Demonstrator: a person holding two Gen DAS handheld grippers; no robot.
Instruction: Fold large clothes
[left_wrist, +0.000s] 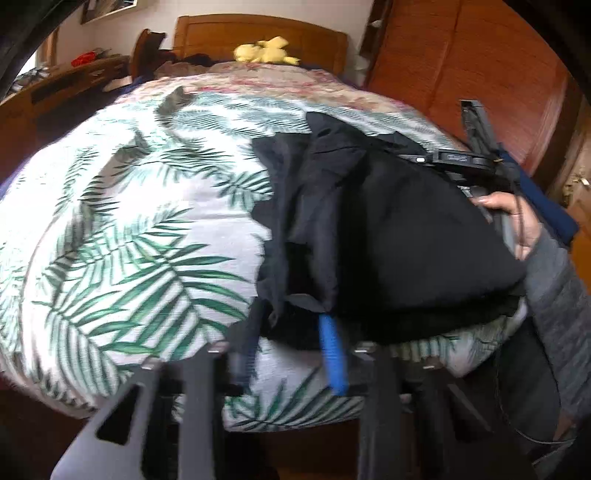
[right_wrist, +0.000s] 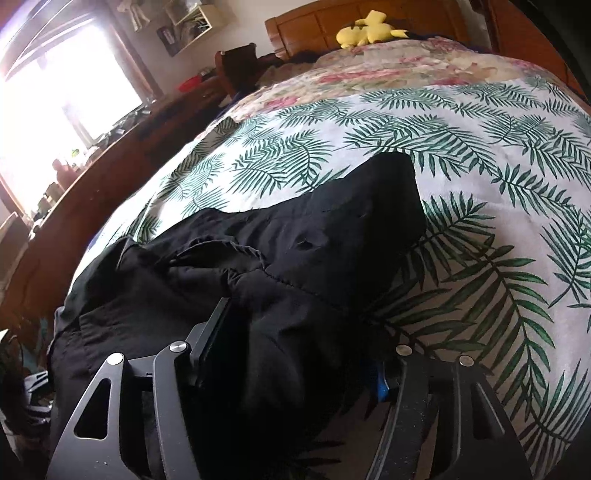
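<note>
Black garments I see: one (left_wrist: 388, 229), bunched on the bed
Grippers I hold: two, left (left_wrist: 291, 350) and right (right_wrist: 295, 350)
Yellow plush toys: one (right_wrist: 369, 31)
Leaf-print covers: one (left_wrist: 129, 229)
Wooden headboards: one (left_wrist: 258, 37)

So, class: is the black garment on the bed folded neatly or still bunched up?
Bunched up: the black garment lies in uneven creased heaps on the leaf-print bedspread.

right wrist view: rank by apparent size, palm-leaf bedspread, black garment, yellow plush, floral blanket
1. palm-leaf bedspread
2. black garment, though it lies nearest the lens, so it looks inflated
3. floral blanket
4. yellow plush, smallest, but also farthest away, near the headboard
</note>
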